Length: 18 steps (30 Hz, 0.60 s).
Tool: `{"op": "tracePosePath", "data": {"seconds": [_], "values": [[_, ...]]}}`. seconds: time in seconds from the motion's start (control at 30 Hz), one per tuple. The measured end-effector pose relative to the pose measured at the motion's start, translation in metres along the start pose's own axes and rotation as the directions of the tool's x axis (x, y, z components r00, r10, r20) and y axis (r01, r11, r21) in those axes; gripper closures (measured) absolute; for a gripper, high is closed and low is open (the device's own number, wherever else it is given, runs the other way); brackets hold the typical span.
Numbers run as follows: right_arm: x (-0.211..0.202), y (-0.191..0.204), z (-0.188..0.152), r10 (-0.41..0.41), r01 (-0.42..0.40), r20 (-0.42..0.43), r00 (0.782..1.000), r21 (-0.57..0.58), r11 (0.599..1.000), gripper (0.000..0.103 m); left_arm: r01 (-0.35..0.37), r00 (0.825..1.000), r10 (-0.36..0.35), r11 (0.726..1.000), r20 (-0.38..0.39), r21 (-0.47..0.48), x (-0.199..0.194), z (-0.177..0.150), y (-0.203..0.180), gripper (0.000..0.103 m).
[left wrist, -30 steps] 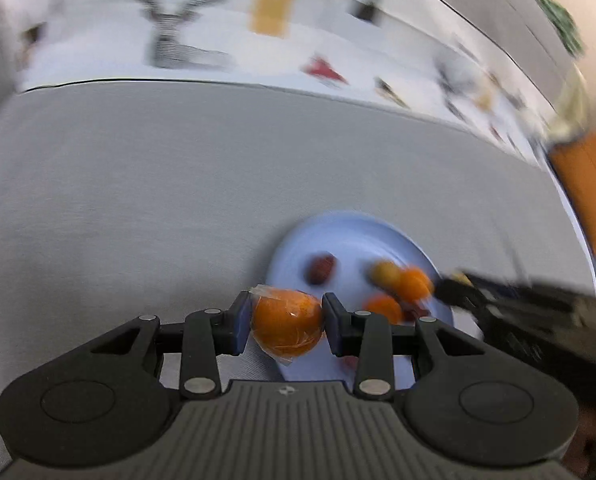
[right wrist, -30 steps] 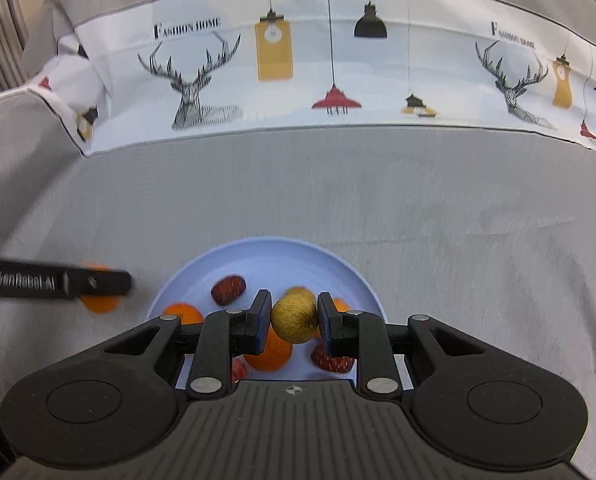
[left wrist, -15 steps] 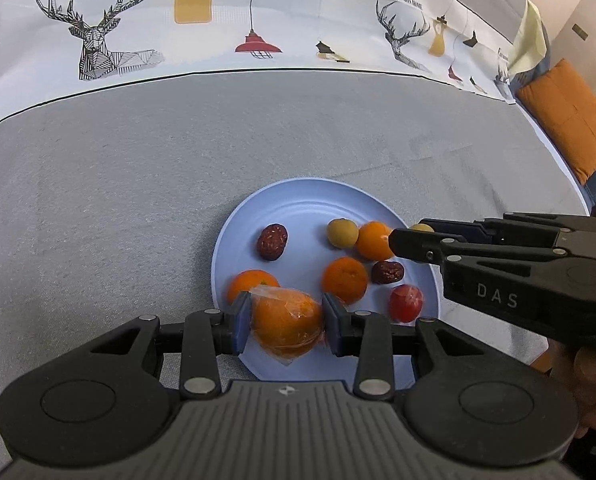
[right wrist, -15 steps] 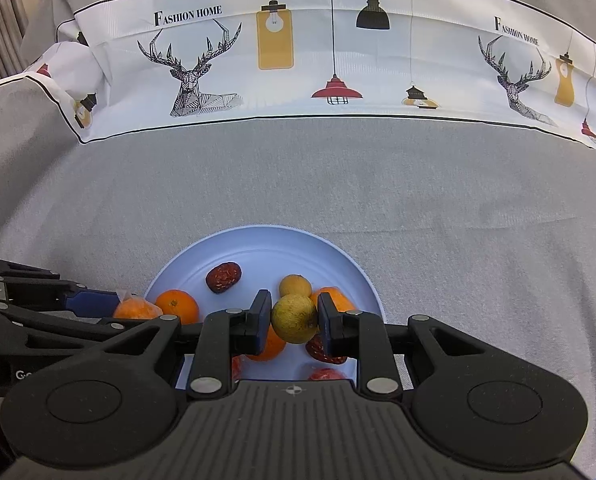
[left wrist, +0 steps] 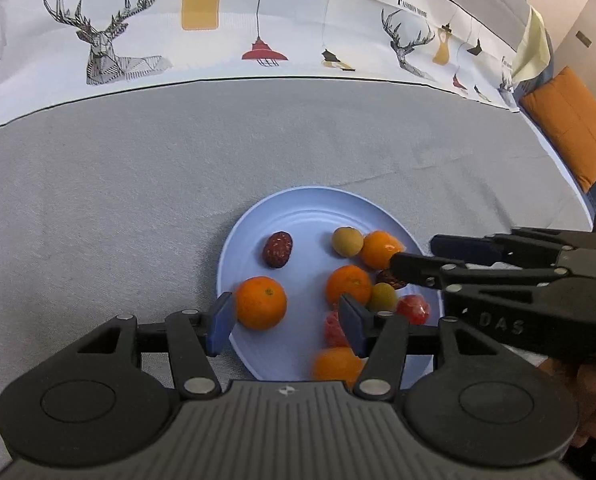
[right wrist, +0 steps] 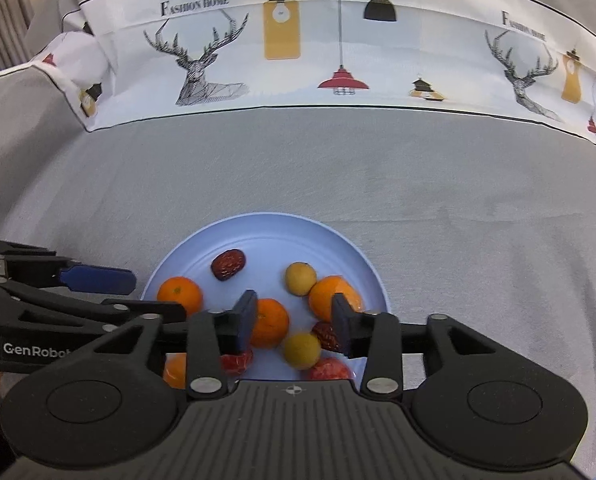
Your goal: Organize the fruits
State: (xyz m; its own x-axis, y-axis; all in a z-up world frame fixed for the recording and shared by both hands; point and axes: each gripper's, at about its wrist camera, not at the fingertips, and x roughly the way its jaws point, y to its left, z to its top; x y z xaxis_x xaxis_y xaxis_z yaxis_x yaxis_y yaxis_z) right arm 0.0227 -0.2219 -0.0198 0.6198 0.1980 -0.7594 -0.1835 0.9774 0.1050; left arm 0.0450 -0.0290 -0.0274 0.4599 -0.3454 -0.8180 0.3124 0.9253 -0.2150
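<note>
A grey tablecloth (left wrist: 117,208) with a deer-and-lamp printed border (right wrist: 298,60); perhaps an orange cushion (left wrist: 570,124) beyond.

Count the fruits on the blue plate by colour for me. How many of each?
Round orange fruits: 4
Small round yellow fruits: 2
Wrinkly dark red dates: 2
Shiny bright red pieces: 2
Total: 10, all on the round light blue plate.

Smooth glossy blue plate (left wrist: 257,232); matt grey woven tablecloth (left wrist: 117,208).
</note>
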Motion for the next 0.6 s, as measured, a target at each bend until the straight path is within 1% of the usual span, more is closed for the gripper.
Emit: {"op": "tracePosePath", "data": {"seconds": [0.07, 0.13, 0.17, 0.2, 0.23, 0.27, 0.3, 0.33, 0.4, 0.47, 0.5, 0.6], "values": [[-0.003, -0.004, -0.001, -0.004, 0.004, 0.010, 1.000, 0.010, 1.000, 0.057, -0.015, 1.000, 0.015, 1.000, 0.016, 0.001, -0.004, -0.001, 0.000, 0.038], [-0.009, -0.008, -0.002, -0.009, 0.008, 0.031, 0.999, 0.028, 1.000, 0.054, -0.044, 0.998, 0.044, 0.999, 0.048, 0.001, -0.011, -0.002, 0.000, 0.022], [-0.013, -0.011, -0.002, -0.012, 0.010, 0.046, 0.999, 0.041, 0.999, 0.048, -0.062, 0.996, 0.061, 0.998, 0.068, 0.004, -0.015, -0.004, -0.001, 0.019], [-0.018, -0.013, -0.003, -0.017, 0.013, 0.062, 0.998, 0.054, 0.998, 0.039, -0.075, 0.993, 0.074, 0.997, 0.086, 0.009, -0.019, -0.005, -0.002, 0.018], [-0.023, -0.016, -0.004, -0.025, 0.019, 0.081, 0.996, 0.069, 0.997, 0.033, -0.087, 0.991, 0.085, 0.996, 0.102, 0.015, -0.024, -0.006, -0.003, 0.018], [-0.029, -0.018, -0.005, -0.035, 0.026, 0.103, 0.994, 0.086, 0.996, 0.022, -0.096, 0.989, 0.093, 0.995, 0.117, 0.018, -0.028, -0.007, -0.004, 0.018], [-0.035, -0.020, -0.006, -0.045, 0.032, 0.124, 0.991, 0.104, 0.994, 0.014, -0.110, 0.985, 0.107, 0.994, 0.139, 0.018, -0.033, -0.010, -0.006, 0.018], [-0.041, -0.023, -0.007, -0.053, 0.036, 0.144, 0.988, 0.121, 0.992, 0.010, -0.133, 0.978, 0.129, 0.991, 0.166, 0.013, -0.039, -0.012, -0.007, 0.018], [-0.053, -0.029, -0.012, -0.066, 0.036, 0.175, 0.982, 0.171, 0.985, 0.005, -0.176, 0.963, 0.172, 0.984, 0.208, 0.002, -0.049, -0.020, -0.013, 0.018], [-0.063, -0.033, -0.019, -0.071, 0.029, 0.176, 0.982, 0.229, 0.973, 0.002, -0.220, 0.947, 0.216, 0.975, 0.239, -0.008, -0.059, -0.029, -0.019, 0.018], [-0.067, -0.033, -0.024, -0.076, 0.031, 0.172, 0.982, 0.250, 0.968, 0.001, -0.229, 0.942, 0.225, 0.973, 0.247, -0.011, -0.064, -0.036, -0.023, 0.018], [-0.085, -0.026, -0.043, -0.099, 0.043, 0.192, 0.976, 0.280, 0.959, 0.001, -0.223, 0.942, 0.224, 0.974, 0.250, -0.035, -0.077, -0.056, -0.030, 0.018]]}}
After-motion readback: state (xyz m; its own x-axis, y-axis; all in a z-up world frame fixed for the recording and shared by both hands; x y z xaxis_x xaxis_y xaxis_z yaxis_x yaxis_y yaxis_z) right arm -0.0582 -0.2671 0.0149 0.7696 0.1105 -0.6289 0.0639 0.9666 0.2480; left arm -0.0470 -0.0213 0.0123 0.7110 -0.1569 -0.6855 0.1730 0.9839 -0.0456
